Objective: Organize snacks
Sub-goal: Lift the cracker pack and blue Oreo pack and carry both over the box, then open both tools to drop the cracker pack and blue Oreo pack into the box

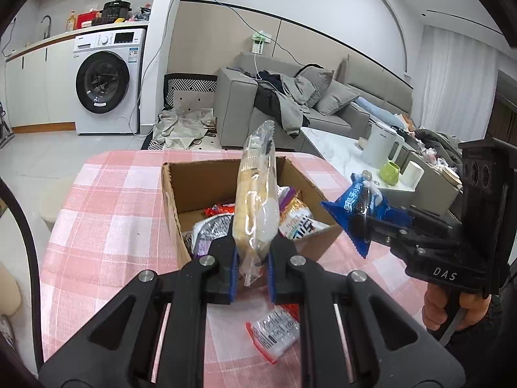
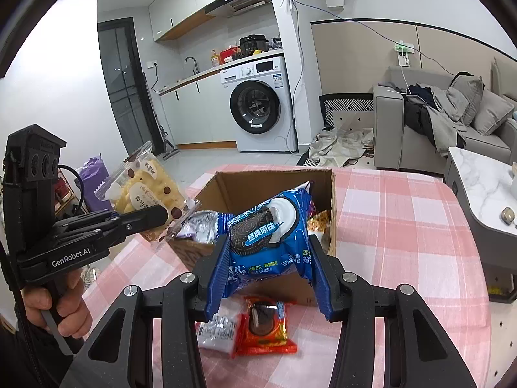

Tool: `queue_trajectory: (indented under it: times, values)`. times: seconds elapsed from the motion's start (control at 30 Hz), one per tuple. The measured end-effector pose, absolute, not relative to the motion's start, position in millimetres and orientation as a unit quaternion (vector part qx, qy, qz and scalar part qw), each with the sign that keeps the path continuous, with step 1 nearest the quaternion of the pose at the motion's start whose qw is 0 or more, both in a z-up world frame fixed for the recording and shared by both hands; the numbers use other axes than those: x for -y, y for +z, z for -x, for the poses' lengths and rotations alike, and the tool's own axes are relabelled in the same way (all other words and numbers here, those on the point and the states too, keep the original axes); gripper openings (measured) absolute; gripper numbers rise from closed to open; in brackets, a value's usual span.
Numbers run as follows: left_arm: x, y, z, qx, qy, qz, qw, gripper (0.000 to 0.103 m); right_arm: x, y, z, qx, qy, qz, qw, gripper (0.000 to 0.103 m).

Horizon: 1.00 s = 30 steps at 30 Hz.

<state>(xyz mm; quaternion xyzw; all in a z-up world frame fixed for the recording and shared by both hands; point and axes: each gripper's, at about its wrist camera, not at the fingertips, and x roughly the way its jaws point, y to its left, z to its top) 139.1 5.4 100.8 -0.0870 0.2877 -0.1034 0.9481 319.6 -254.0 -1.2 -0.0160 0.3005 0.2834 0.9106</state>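
Left claw [image 1: 253, 266] is pinching just the tail of a clear cracker pack [image 1: 257, 194], right claw [image 2: 268, 278] clamps the blue Oreo pack [image 2: 269, 236], both above the cardboard box [image 2: 226, 190] at the surface's far edge. That thin grip looks likely to slip.

place: home, open kitchen-living room | signs: washing machine [image 2: 257, 105] under counter with sink tap [image 2: 193, 63], range hood [image 2: 237, 0], grey sofa [image 1: 290, 103], checked tablecloth [image 1: 106, 200]
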Motion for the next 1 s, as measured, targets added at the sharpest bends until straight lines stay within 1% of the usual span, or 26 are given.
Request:
queue_trajectory:
  times: [0.67,1.0]
  values:
    - [0.7,89.1,-203.8,-0.302,-0.096,0.065,0.946,0.011,235.5,-8.3,-363.9,-0.320,0.280,0.005,0.905,0.047]
    - [-1.0,71.3,-235.7,-0.315,-0.085,0.055,0.944,0.011,232.3,-18.4,-384.8,-0.327,0.279,0.005,0.903,0.047]
